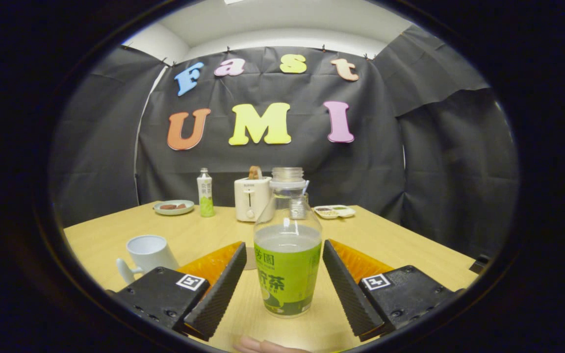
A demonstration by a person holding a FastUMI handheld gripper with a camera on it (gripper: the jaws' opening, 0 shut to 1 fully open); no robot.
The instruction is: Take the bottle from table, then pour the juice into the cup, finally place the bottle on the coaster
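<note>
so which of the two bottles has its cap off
The near bottle between the open gripper fingers: its neck is open. The far bottle beside the toaster is capped.

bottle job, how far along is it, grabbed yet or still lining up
Nothing looks finished yet. The bottle stands upright on the table, uncapped and still holding juice. In hand: the gripper is open with the bottle between its fingers, a gap on both sides, so no grip yet. Left: close on it, lift, pour into the white cup off to one side, then set it on the coaster, which I can't pick out.
</note>
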